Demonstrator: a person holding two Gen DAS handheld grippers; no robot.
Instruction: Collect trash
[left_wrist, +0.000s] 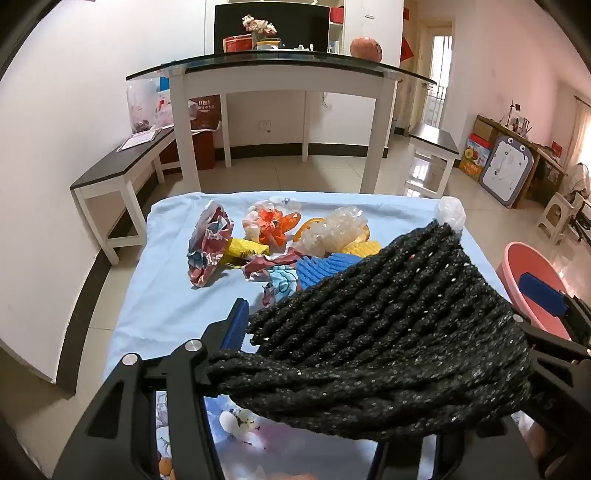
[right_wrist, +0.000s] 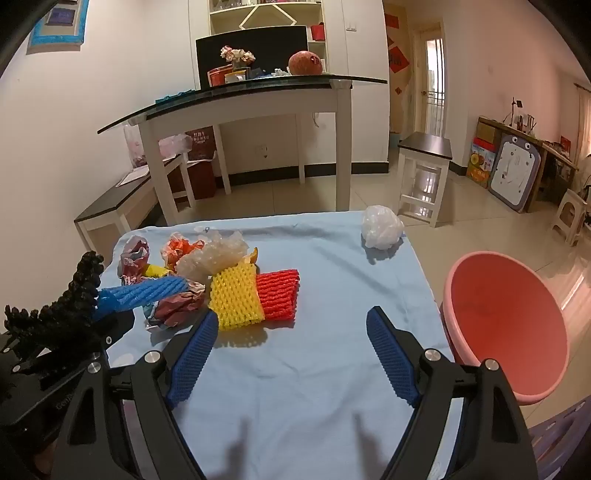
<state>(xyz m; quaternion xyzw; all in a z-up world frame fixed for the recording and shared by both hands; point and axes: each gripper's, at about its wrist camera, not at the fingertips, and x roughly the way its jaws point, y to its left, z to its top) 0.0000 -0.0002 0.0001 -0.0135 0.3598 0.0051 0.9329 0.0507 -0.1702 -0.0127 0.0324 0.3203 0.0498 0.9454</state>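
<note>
The left claw is pinching a soft, light black net over the blue cloth, while the right claw is spread wide and empty near the squishy yellow net, easy to pinch mid-way.

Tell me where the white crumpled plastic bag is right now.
In the right wrist view, the white plastic bag sits alone at the far right corner of the blue cloth, apart from the trash pile, beyond the pink basin.
</note>
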